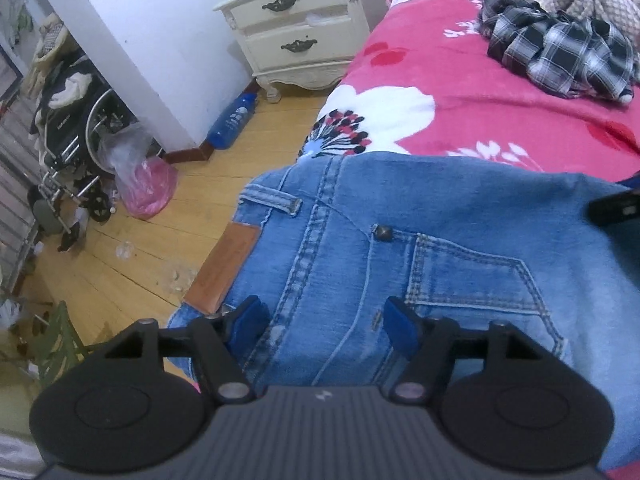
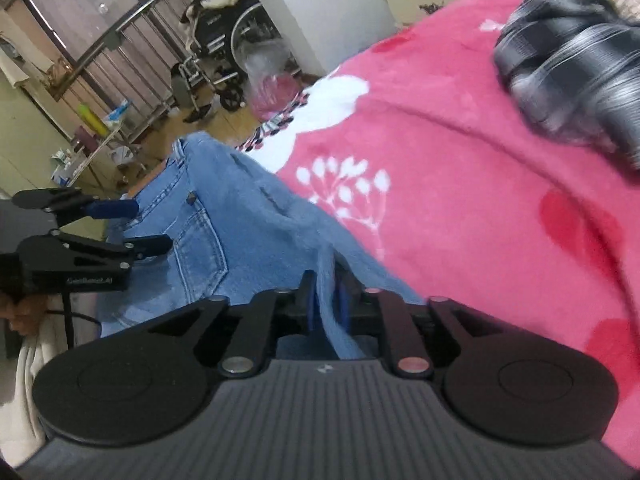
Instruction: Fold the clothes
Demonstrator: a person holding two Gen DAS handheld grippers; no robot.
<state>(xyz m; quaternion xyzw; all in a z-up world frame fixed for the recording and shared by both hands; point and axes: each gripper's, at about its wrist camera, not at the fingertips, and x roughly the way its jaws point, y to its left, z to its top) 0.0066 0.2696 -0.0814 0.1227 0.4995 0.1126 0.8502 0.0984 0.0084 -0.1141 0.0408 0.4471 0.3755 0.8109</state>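
Denim fills the lower middle of both views: a pair of light blue jeans lies at the near edge of the bed, on a pink fleece blanket with white flowers, its waistband and brown leather patch hanging over the wooden floor. The left tool hovers just above the seat of the jeans, jaws wide apart, nothing between them. The right tool has its jaws narrowly parted with a raised fold of denim between them; whether the pads press on it I cannot tell. At upper right, a crumpled black-and-white plaid shirt lies well apart from the jeans.
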